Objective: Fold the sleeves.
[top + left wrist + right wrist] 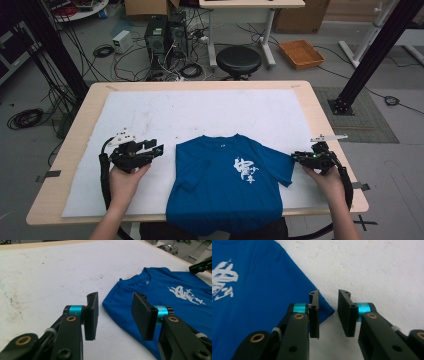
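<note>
Left gripper (159, 148) just beside the T-shirt (225, 185), near its shoulder and sleeve; jaws half apart, nothing between them, bare white cloth (150, 115) under the gap. Blue T-shirt flat on that cloth at the near middle of the table (200, 86), hem hanging over the near edge, white brush-style print on the chest. Right gripper (295, 158) at the other sleeve tip; jaws narrowed but apart, grasping nothing, sleeve corner beside one pad. Likely risks: pinching the underlying cloth along with thin, limp fabric, or closing beside the sleeve and missing; uneven pulls wrinkling the smooth knit. Flat black matte pads; scuffed, stained cloth; pale wood rim.
</note>
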